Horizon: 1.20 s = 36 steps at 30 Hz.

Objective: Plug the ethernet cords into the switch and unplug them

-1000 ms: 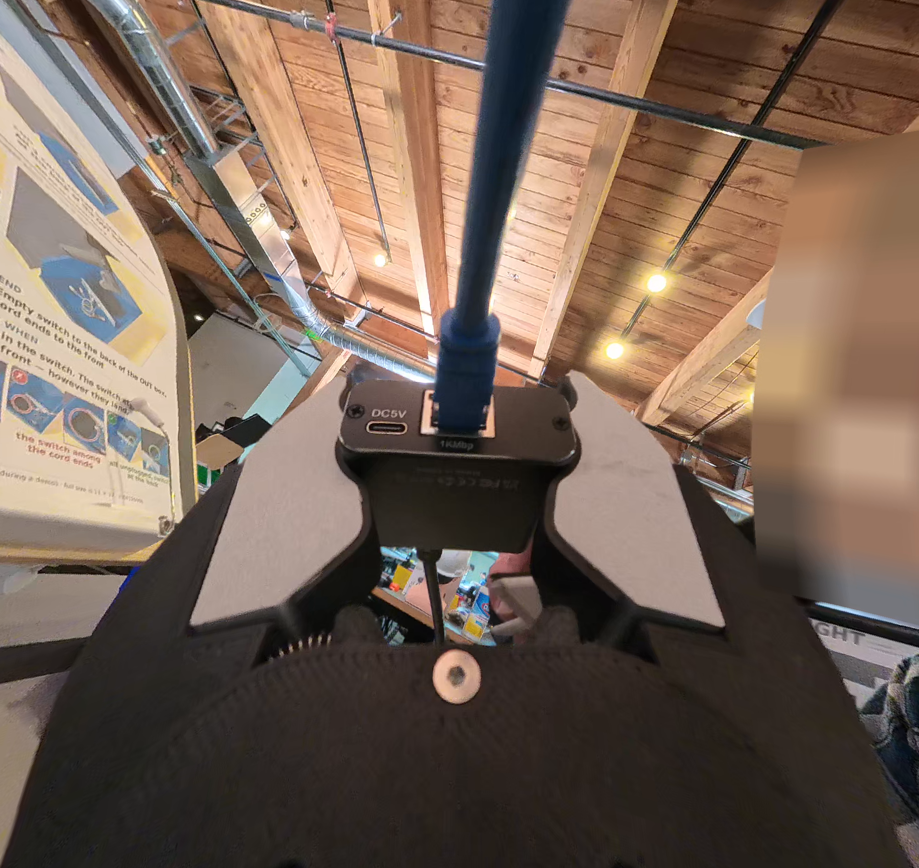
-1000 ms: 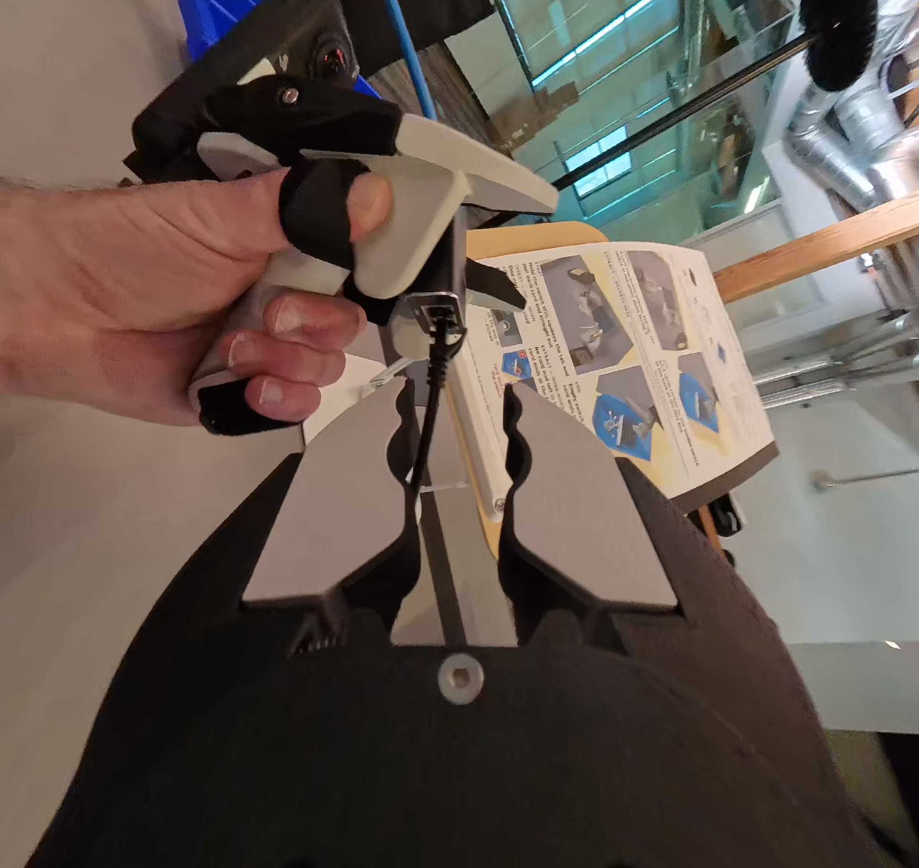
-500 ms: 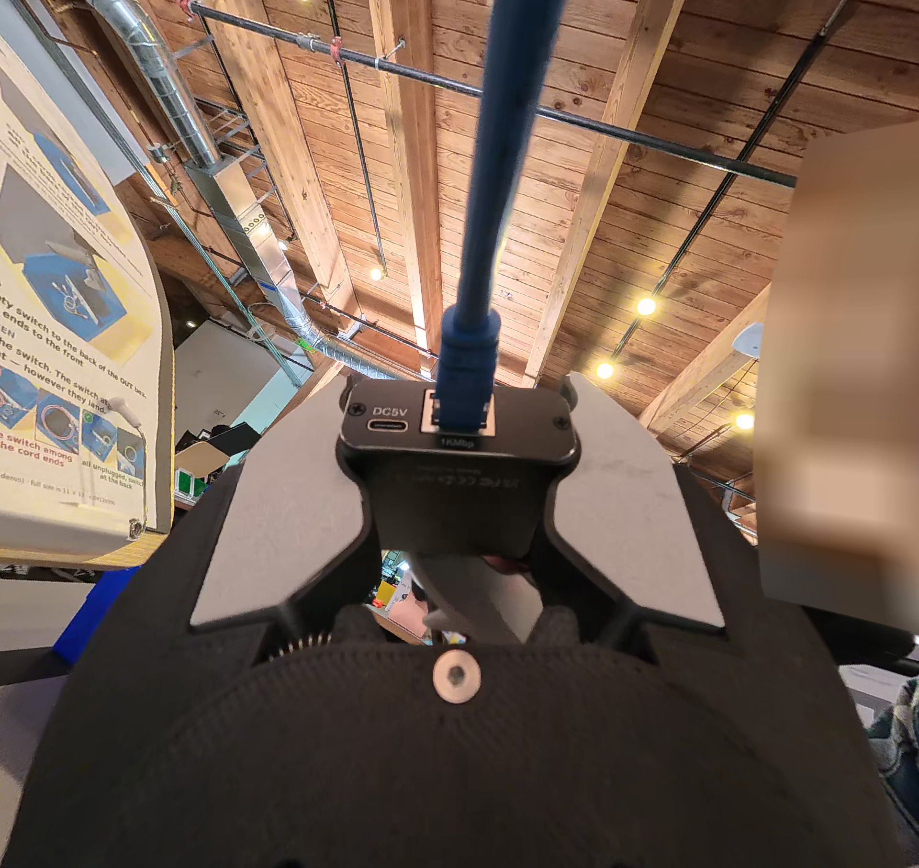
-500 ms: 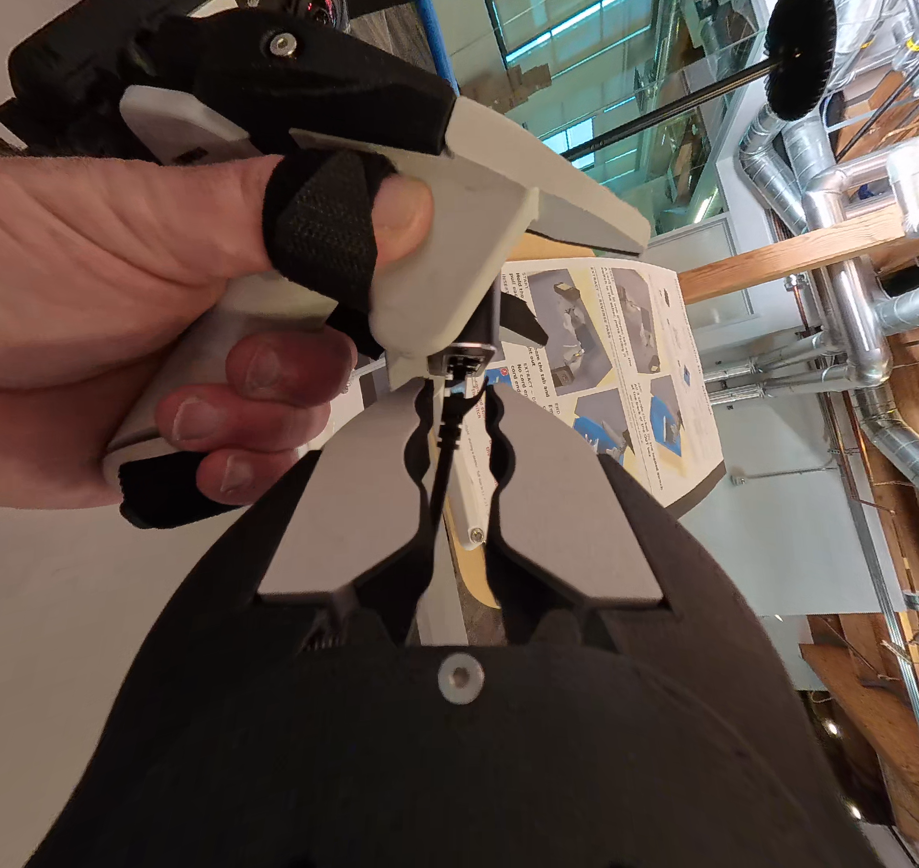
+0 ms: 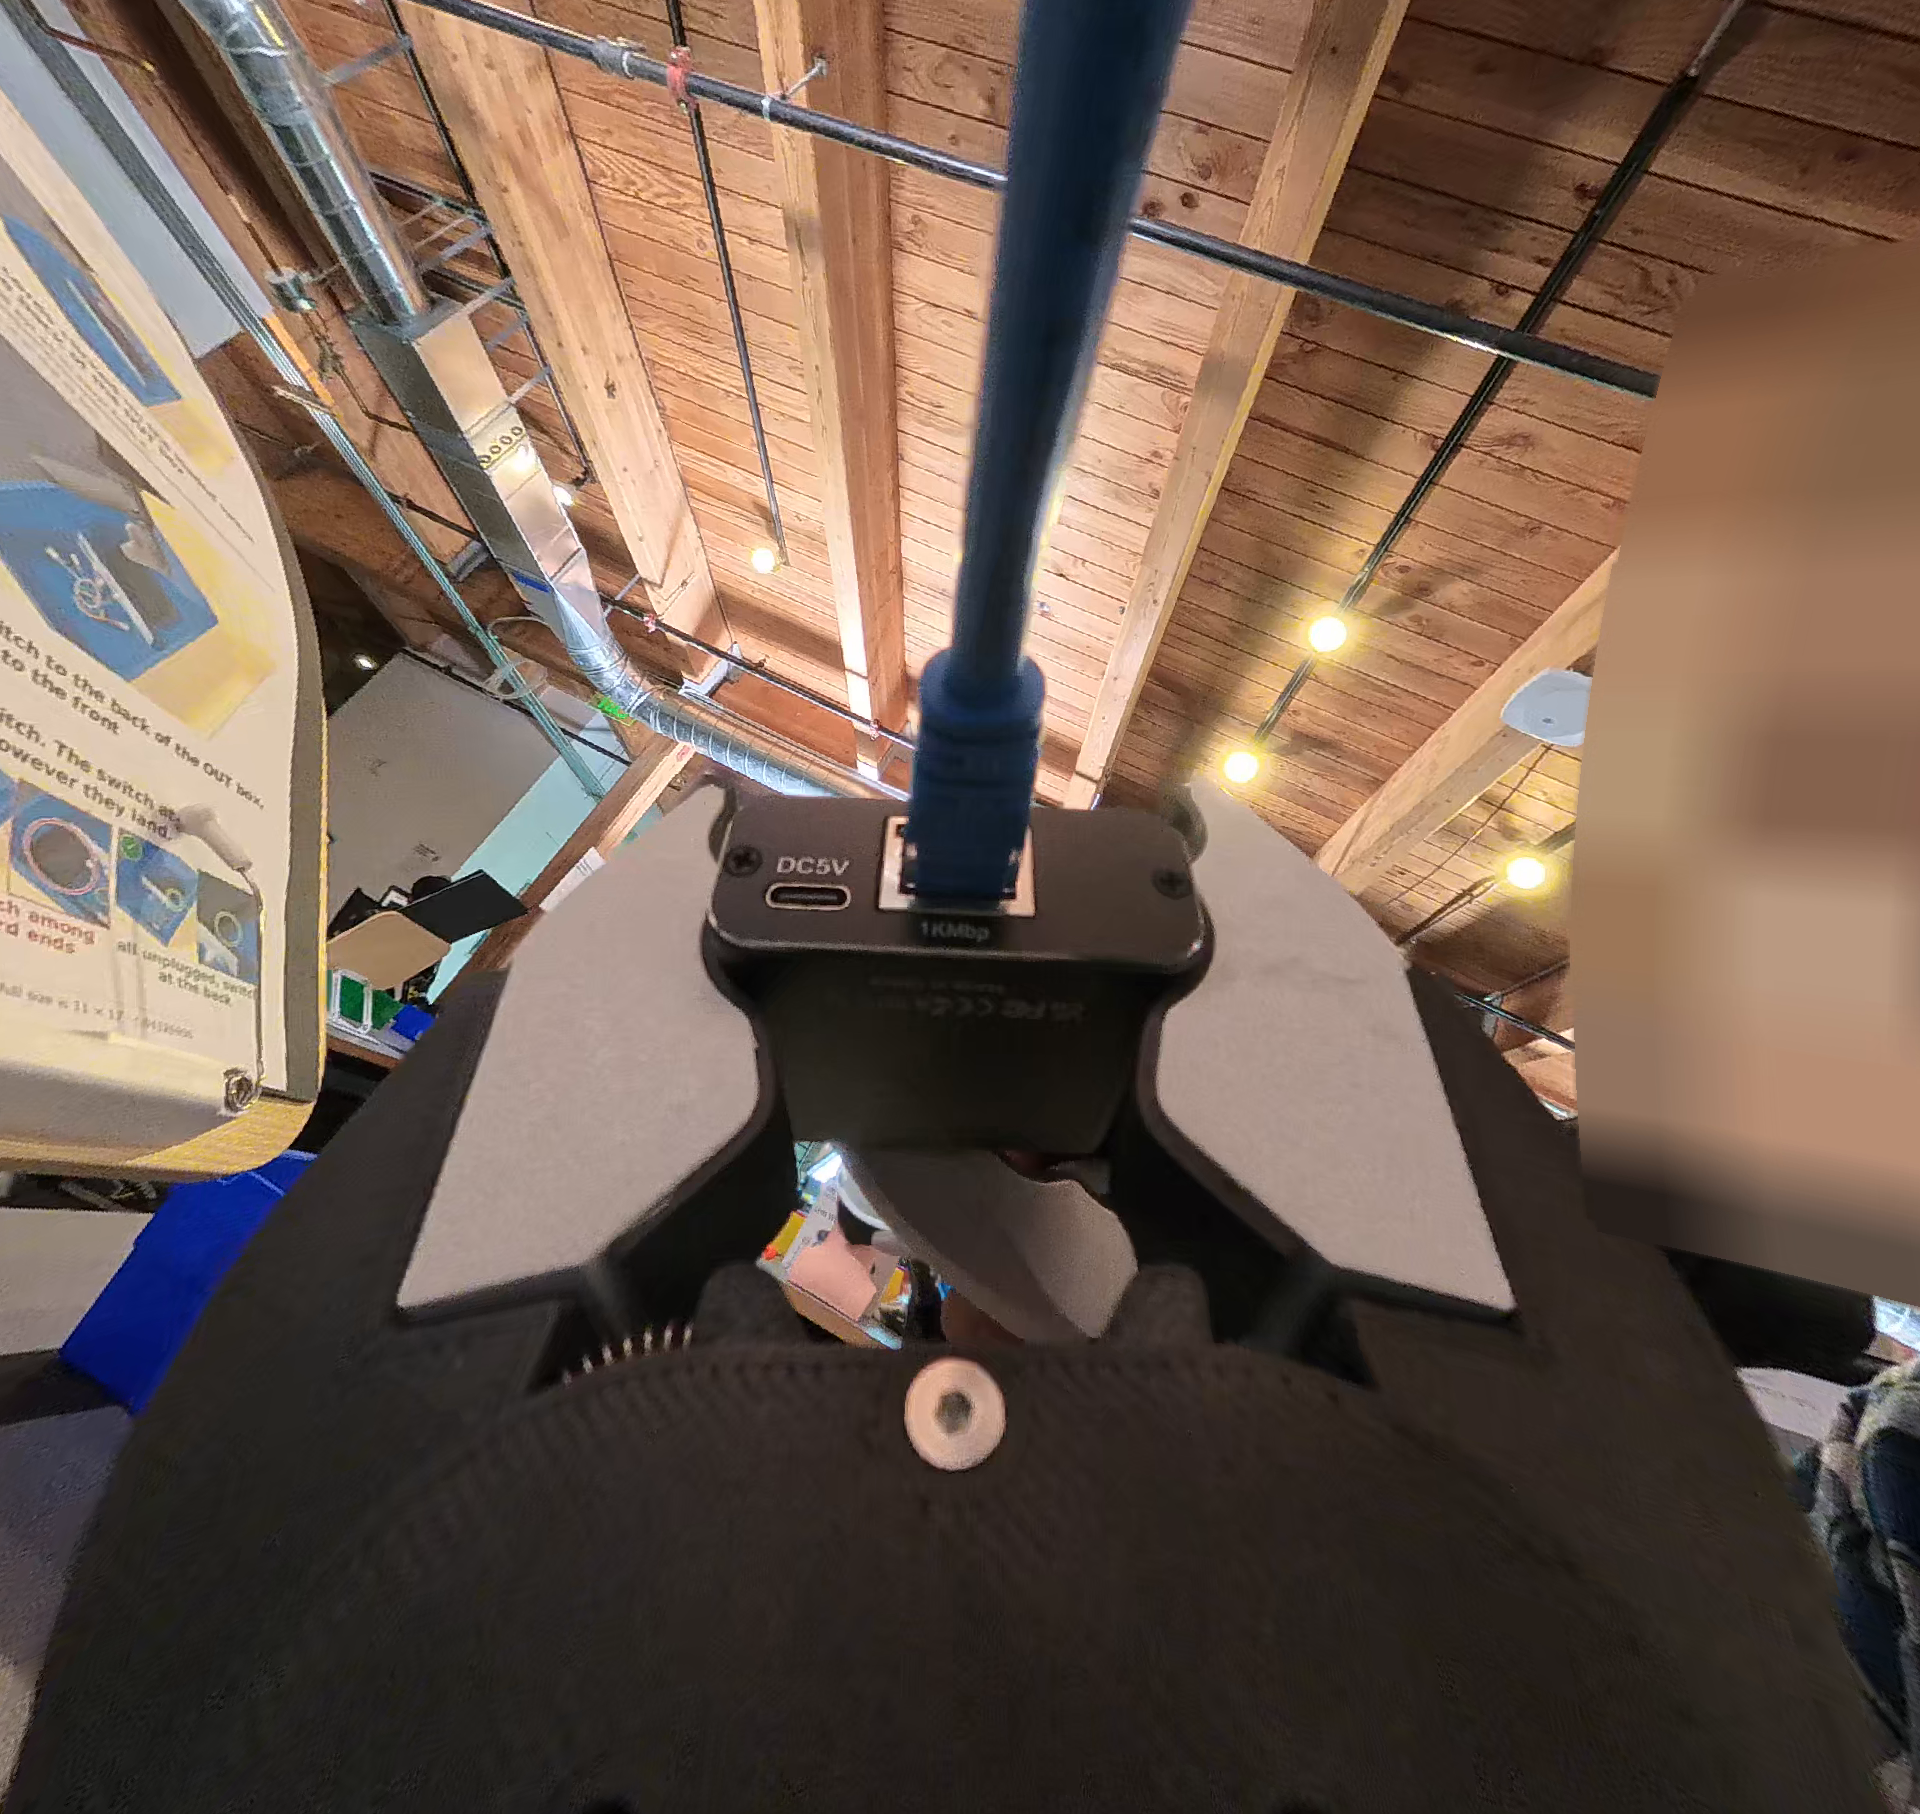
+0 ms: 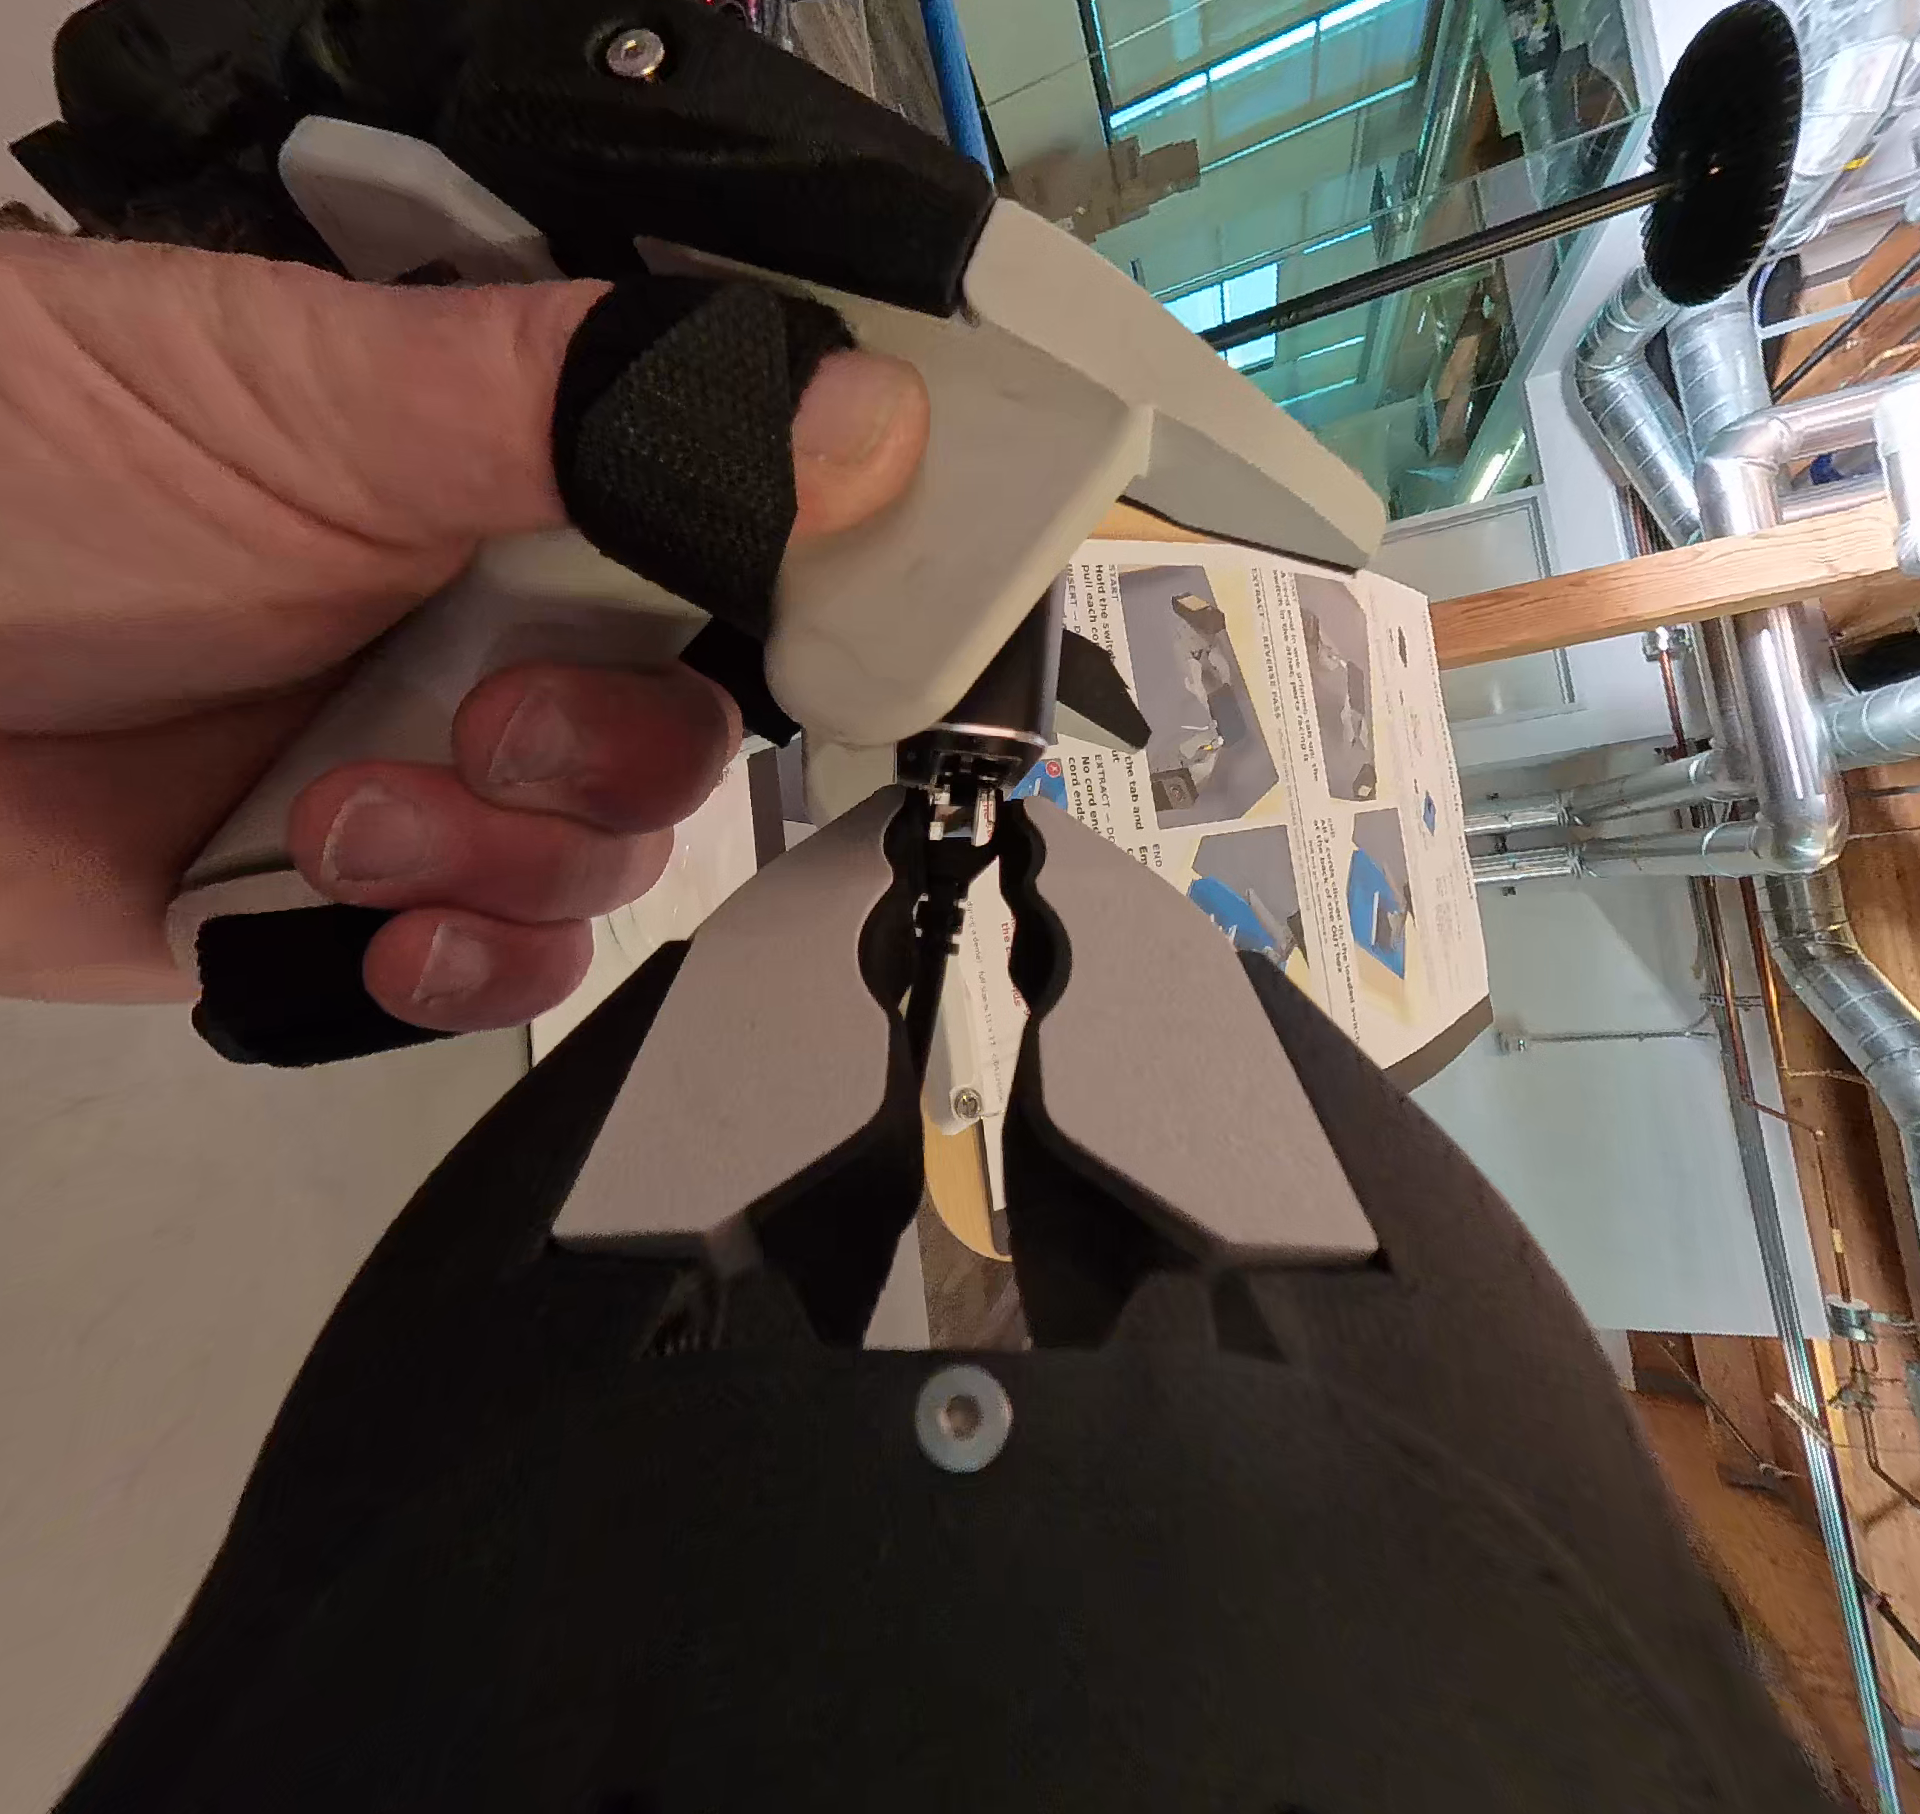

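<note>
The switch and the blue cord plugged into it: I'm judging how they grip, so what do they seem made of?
Switch: apparently black metal, matte like anodised aluminium, with a screwed-on faceplate and a bright edge; painted plastic is possible. Blue cord: smooth, dull jacket and ribbed moulded boot, probably flexible plastic or rubber.

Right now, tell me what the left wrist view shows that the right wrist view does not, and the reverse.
Only the left wrist view shows the top face of the black switch, its blue cord's plug seated in a port, and the wooden ceiling.

Only the right wrist view shows the person's hand, the black cord under the switch between the right hand-held gripper's closing fingers, and a round black brush.

Both show the switch clamped in the left hand-held gripper, the blue cord and the instruction poster.
</note>
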Motion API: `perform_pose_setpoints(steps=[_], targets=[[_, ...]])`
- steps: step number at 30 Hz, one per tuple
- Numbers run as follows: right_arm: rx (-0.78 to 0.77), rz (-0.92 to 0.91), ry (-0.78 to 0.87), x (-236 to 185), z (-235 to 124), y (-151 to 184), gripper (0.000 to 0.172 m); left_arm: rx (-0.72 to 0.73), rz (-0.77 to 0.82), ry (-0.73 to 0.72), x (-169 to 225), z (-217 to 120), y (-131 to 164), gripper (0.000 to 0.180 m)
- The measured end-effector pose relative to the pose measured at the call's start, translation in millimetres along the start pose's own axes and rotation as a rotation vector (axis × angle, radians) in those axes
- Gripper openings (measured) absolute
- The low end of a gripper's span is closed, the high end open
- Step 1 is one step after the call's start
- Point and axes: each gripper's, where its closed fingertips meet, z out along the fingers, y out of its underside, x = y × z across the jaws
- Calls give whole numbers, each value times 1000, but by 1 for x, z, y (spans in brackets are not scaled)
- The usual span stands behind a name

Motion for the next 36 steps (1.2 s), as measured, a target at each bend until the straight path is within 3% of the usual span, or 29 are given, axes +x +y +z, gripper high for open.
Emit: perform_pose_setpoints(steps=[7, 11, 22, 36], targets=[[-3, -37, -59, 2, -6, 7, 12, -56, 0, 18, 0, 4, 7, 84], [13, -39, -78, 2, -8, 12, 13, -94, 25, -10, 0, 5, 8, 77], [27, -24, -62, 4, -8, 11, 14, -81, 43, -25, 0, 6, 7, 77], [-63, -52, -207, -5, -11, 19, 12, -91, -17, -55, -7, 4, 14, 76]])
